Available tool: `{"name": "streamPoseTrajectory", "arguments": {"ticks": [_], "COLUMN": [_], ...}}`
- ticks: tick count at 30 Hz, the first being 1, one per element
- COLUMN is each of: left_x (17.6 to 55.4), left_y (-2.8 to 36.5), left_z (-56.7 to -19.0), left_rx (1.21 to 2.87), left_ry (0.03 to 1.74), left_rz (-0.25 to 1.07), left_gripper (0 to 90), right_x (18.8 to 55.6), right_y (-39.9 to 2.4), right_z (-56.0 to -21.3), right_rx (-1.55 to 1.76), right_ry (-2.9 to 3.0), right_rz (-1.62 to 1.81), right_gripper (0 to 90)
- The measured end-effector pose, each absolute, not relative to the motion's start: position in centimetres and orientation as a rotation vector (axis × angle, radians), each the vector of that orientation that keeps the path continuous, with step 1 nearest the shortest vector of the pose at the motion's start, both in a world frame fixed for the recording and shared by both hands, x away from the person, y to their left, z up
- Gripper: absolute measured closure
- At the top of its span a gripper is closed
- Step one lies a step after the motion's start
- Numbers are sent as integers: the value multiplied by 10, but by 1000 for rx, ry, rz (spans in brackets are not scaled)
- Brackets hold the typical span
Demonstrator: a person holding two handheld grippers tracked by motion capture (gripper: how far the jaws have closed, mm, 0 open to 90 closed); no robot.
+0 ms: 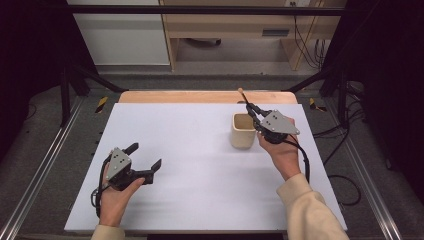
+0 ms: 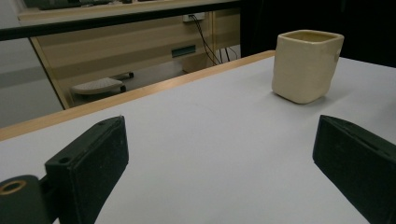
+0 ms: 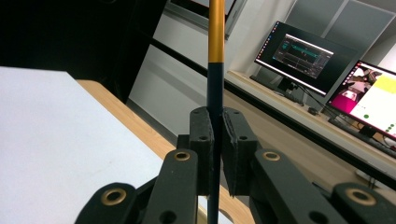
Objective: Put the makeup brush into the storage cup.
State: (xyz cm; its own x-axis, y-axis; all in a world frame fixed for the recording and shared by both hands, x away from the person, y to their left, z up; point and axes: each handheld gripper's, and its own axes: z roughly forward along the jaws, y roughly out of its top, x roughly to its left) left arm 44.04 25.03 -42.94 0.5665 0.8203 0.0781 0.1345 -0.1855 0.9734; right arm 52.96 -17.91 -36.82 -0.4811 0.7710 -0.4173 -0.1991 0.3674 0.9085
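Note:
A cream square cup (image 1: 243, 130) stands upright on the white table top (image 1: 190, 165), right of centre; the left gripper view shows the cup (image 2: 306, 65) ahead at the upper right. My right gripper (image 1: 253, 111) hovers just right of the cup's rim, shut on a thin stick (image 1: 243, 96) with a black shaft and a yellow-orange end. In the right gripper view the stick (image 3: 215, 70) rises straight up between the pressed pads (image 3: 204, 135). My left gripper (image 1: 145, 157) rests near the table's front left, open, with nothing between its fingers (image 2: 93, 158).
A wooden strip (image 1: 205, 96) edges the table's far side. Black frame bars (image 1: 200, 10) and cables ring the table. Two lit monitors (image 3: 303, 53) stand on a desk beyond. Bare white surface lies between the left gripper and the cup.

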Motion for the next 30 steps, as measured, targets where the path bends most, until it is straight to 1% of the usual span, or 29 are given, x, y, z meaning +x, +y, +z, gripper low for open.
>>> {"name": "streamPoseTrajectory", "arguments": {"ticks": [17, 30], "left_x": [440, 439], "left_y": [257, 261], "left_z": [-431, -431], "left_rx": [1633, 1612], "left_ry": [824, 831], "left_rz": [744, 733], "left_gripper": [30, 29], "right_x": [533, 538], "right_y": [-177, -176], "right_z": [-373, -389], "right_rx": [582, 619], "right_ry": [1660, 1675], "right_rz": [1388, 1406], "right_gripper": [836, 836]}}
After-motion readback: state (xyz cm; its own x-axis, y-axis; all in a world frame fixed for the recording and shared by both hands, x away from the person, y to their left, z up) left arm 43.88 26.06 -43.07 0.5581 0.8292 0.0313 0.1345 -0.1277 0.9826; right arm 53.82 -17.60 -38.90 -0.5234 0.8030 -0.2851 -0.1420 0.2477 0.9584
